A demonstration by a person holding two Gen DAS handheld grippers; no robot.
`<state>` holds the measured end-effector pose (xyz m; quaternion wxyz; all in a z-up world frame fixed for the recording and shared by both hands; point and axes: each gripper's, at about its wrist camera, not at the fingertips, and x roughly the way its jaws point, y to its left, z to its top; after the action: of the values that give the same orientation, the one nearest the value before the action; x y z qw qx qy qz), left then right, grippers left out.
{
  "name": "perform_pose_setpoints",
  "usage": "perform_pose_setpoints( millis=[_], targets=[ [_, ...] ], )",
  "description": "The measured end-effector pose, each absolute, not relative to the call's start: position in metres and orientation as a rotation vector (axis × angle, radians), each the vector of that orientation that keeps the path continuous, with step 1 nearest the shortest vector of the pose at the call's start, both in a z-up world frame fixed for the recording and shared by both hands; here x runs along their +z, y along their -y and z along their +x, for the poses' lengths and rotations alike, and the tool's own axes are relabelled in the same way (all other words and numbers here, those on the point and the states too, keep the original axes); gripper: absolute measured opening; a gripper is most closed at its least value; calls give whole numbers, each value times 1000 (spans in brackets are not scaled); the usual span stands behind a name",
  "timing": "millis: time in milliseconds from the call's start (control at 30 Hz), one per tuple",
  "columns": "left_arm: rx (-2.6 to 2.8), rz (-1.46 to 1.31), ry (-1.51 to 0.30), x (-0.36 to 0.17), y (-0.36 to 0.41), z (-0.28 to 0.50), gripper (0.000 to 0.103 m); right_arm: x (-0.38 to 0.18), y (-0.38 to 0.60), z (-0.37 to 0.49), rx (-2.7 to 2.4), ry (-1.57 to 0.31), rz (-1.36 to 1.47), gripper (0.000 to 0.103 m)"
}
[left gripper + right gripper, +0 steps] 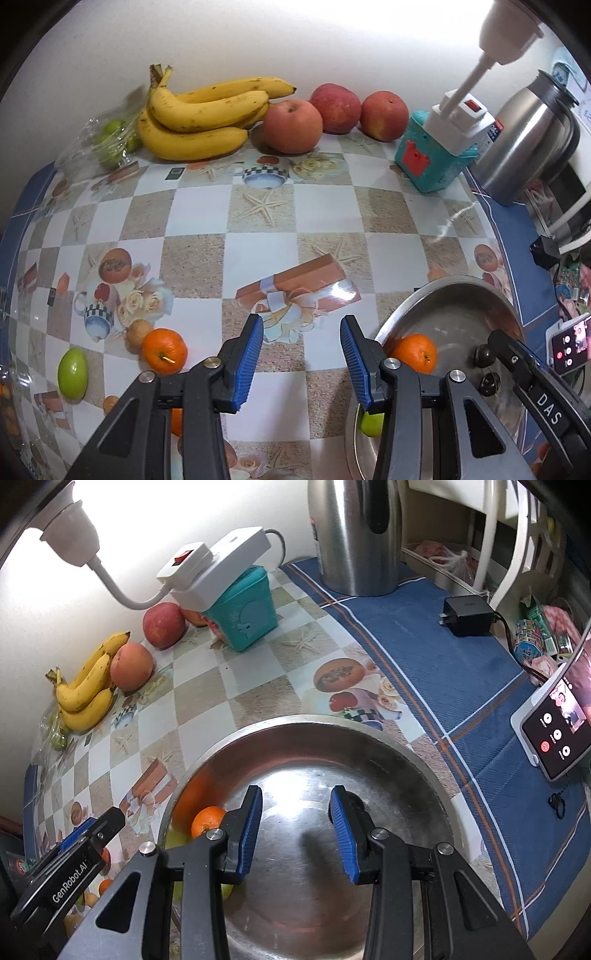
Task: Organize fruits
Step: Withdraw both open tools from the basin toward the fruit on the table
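Left wrist view: the left gripper [302,360] hangs over bare tablecloth, jaws apart, nothing between them. The loose orange [164,350] sits just off its left finger, the green fruit [72,373] farther left; the bowl [443,291] lies to the right with an orange [415,352] already in it. So this hand looks nearer the loose fruit.

Right wrist view: the right gripper [295,834] hovers above the bowl [314,723], jaws parted and empty. Bananas [86,698] and apples [131,666] wait by the far wall.

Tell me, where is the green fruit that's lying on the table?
In the left wrist view, the green fruit lies low on the left of the tablecloth, just left of an orange.
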<state>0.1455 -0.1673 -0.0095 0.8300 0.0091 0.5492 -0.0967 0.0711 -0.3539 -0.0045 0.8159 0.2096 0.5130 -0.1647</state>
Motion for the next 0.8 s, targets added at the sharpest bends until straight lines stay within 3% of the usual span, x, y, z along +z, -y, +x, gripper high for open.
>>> perform_pose_setpoints(
  millis=[167,200,267,633,800],
  targets=[
    [-186,8,-1173,-10,164,147,48,-5,351,73,-351,-1102,435,40],
    [-183,7,-1175,-11,163,147,53,-6,351,74,-352,-1105,433,42],
    [-167,2,-1180,-12,161,148,63,-7,351,74,-358,-1109,428,57],
    [-82,-12,-1198,-20,148,152,77,-9,347,76,-362,-1122,401,67],
    [-61,-23,-1195,-22,144,154,90,-11,347,76,-364,-1128,393,80]
  ],
)
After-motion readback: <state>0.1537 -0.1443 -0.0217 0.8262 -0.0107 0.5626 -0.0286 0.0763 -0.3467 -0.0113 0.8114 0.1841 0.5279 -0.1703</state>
